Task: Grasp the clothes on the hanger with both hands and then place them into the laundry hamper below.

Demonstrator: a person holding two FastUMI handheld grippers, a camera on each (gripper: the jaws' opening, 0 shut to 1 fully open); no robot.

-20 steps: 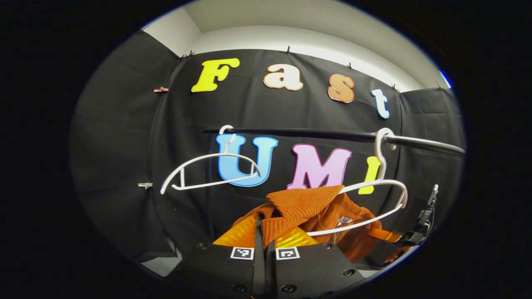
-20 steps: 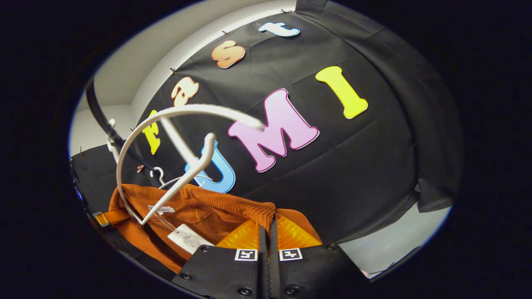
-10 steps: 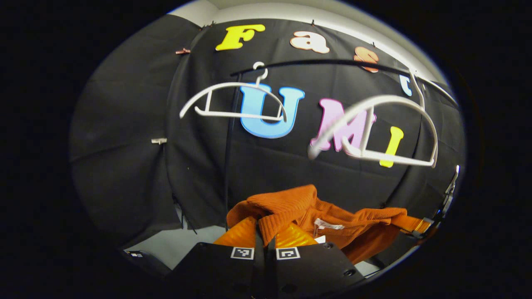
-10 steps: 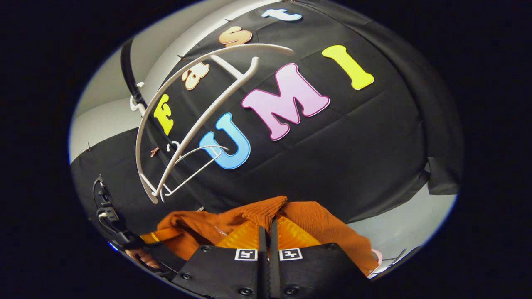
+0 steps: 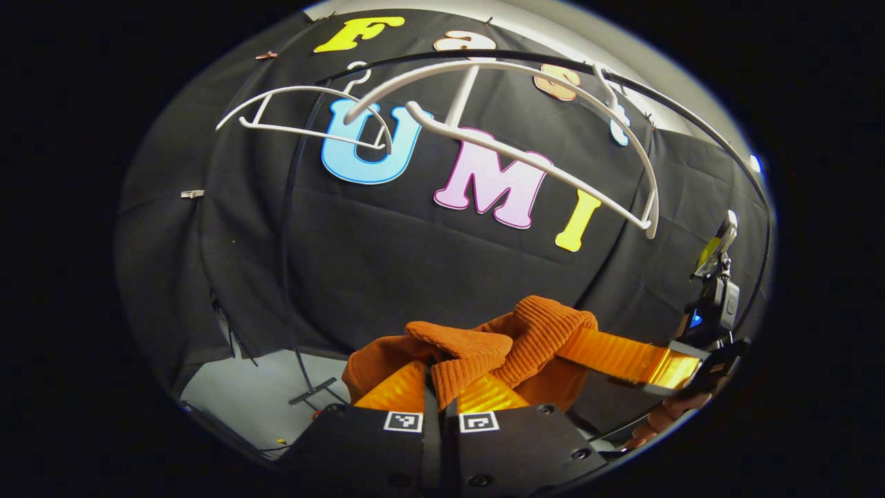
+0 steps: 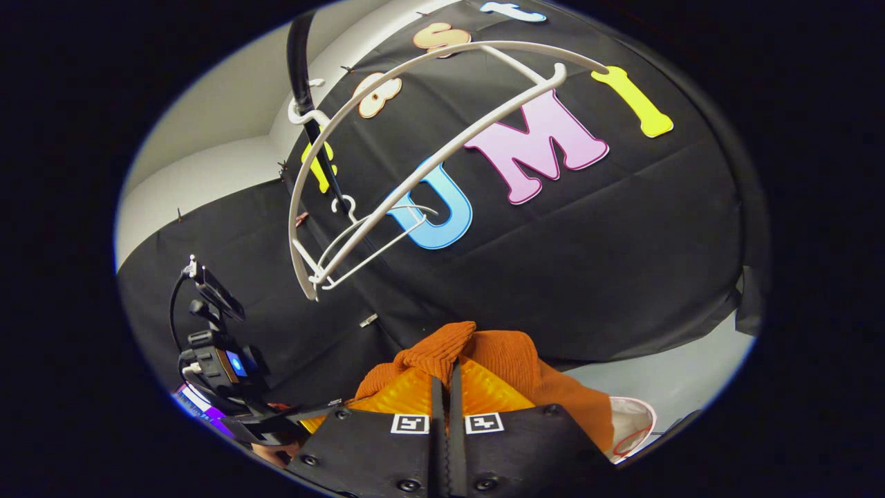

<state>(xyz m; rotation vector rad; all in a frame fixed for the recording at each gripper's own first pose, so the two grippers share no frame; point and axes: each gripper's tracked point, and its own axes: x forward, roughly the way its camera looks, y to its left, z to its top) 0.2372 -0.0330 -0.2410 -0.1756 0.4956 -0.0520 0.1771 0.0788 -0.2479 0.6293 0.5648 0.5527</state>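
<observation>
Orange knit garment (image 5: 484,346) — bunched, strung sideways between left tongs (image 5: 441,387) and right tongs (image 6: 446,387) — both clamped on it.

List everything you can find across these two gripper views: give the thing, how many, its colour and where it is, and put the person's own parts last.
Garment: one, orange ribbed knit, bunched between both grippers, off the hangers.
Hangers: two, white, bare, hooked on the rail above.
Rail: one, black, overhead before the wall.
Hamper: one, pale rim with a red line, low beside the garment.
Left gripper: one, shut on the garment.
Right gripper: one, shut on the garment.
Hand: one, under the right gripper.
</observation>
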